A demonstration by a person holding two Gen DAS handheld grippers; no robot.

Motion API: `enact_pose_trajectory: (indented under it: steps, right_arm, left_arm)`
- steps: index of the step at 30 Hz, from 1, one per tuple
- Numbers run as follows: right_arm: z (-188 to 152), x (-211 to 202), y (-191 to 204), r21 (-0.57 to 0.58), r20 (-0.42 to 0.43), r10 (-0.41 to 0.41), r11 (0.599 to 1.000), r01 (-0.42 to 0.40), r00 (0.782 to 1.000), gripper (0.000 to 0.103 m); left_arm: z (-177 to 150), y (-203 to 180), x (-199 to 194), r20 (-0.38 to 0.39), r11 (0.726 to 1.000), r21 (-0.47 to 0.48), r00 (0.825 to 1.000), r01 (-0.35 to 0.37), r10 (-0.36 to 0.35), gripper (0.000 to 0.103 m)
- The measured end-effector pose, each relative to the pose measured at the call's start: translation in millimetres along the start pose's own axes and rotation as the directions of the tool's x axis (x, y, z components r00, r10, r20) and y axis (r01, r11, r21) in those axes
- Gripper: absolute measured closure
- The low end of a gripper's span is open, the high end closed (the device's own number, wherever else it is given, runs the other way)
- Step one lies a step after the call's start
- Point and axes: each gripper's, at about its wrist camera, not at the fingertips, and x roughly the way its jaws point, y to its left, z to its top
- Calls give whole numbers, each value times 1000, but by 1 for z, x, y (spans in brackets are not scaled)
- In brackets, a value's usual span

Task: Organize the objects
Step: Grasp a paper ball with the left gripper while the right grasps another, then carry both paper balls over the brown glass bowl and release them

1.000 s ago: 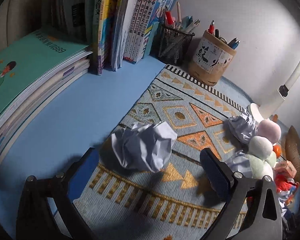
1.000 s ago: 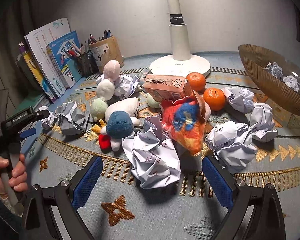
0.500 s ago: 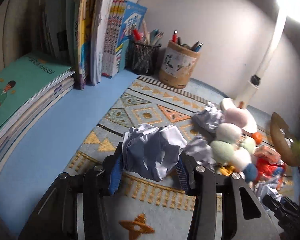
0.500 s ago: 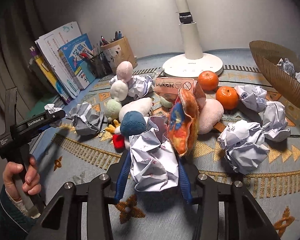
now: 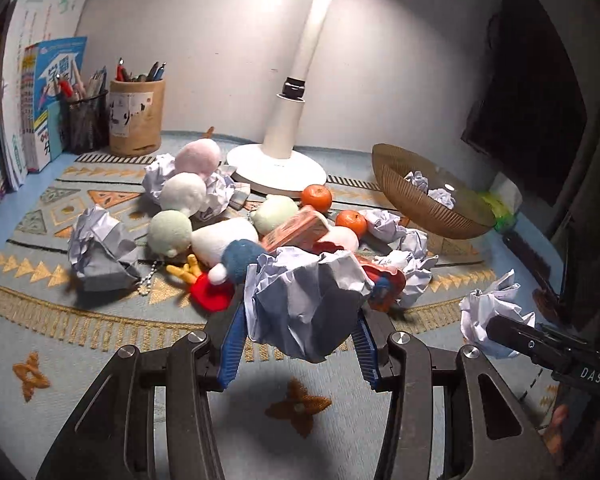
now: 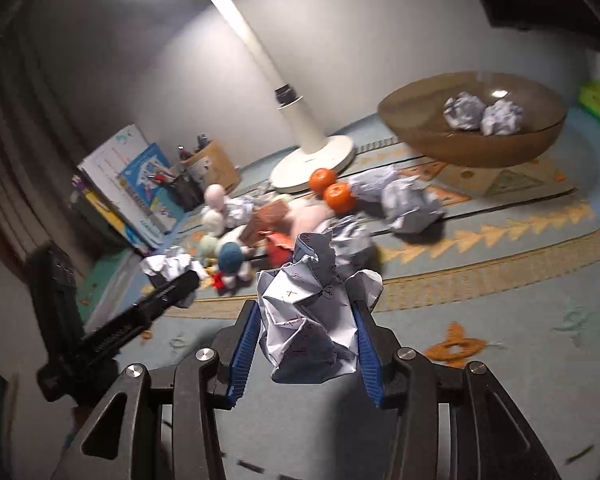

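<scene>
In the left wrist view, upright books [image 5: 18, 112] are seen at the left edge, with a mesh pen holder [image 5: 85, 122] and a tan pen cup [image 5: 137, 116] beside them. A loose paper ball [image 5: 98, 254] lies on the patterned mat [image 5: 80, 320] at centre left. Plush toys [image 5: 188, 216] are heaped at centre, next to two oranges [image 5: 317, 196] and the lamp base [image 5: 278, 168]. At lower centre, the left gripper [image 5: 300, 344] is clamped on a crumpled paper ball [image 5: 304, 304], held clear of the mat. The wicker bowl [image 5: 420, 200] is found at right of centre; crumpled paper lies inside it.

In the right wrist view, which is motion-blurred, the left gripper's body is visible at lower left. At lower centre, the right gripper [image 6: 306, 344] is closed on a written-on paper ball [image 6: 312, 320], apparently above the mat. The bowl, holding two paper balls [image 6: 482, 114], is located at upper right.
</scene>
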Motion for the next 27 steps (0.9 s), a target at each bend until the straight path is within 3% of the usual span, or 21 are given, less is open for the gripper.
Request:
enact_pose_trajectory:
  steps: [6,7,8,11,18,27]
  right_arm:
    - [-12,24,-13,-62,-38,-18,998,15,999,56]
    - [-12,27,-15,-64,-58,-10,998,7,998,49]
    - [-13,29,-17,-58,-75,-10,998,6,997,33]
    - [-14,30,-23,-12,-79,20,1000,-21,997,14]
    - [-27,23,-21,-17,-107,31,999,-33,994,13]
    - [-31,14,-17,-33,-73,-55,998,52,996,13]
  left_arm:
    - [-10,-10,12,-31,998,59,999,-32,34,59]
    - [-9,-9,13,-34,998,60,999,-35,37,59]
    - [-10,-9,15,-47,997,61,998,-39,42,59]
    - [-11,-13,16,-50,996,85,998,-37,41,59]
    - [-11,-17,14,-41,994,104,998,-42,47,57]
    - [-10,-13,14,-37,996,82,998,-45,48,56]
